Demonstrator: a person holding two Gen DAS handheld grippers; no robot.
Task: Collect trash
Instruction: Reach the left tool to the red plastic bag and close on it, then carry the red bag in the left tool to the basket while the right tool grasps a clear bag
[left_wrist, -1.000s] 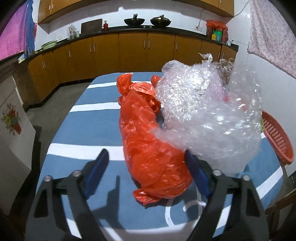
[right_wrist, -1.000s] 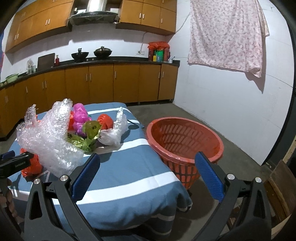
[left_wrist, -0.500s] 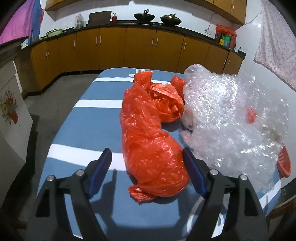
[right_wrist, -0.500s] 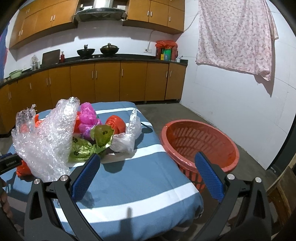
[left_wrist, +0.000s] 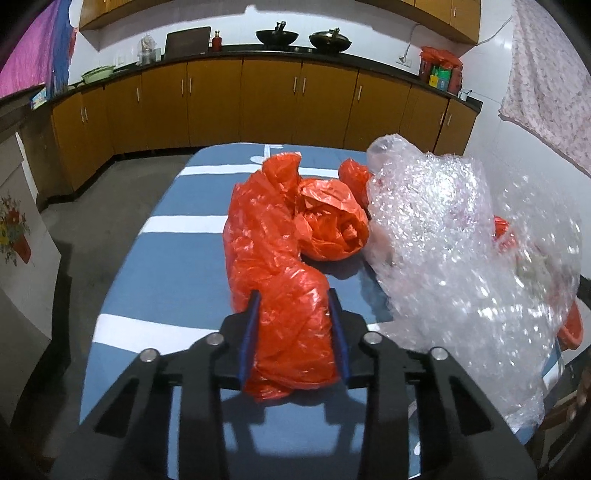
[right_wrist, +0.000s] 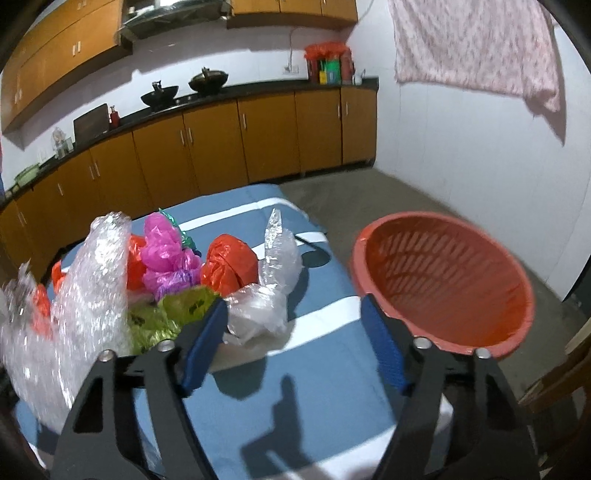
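Having just been closed, the left gripper (left_wrist: 293, 332) is clamped on the red bag (left_wrist: 280, 280); lifting toward the basket (right_wrist: 443, 280) is likely next, while the right gripper (right_wrist: 295, 343) is narrowed but empty.

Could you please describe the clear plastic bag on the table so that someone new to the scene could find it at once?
Start at the blue striped table beside the red basket. In the trash pile, the clear plastic bag lies nearest the basket, just right of a red bag. Unlike the bubble wrap, it is smooth, with a twisted peak.
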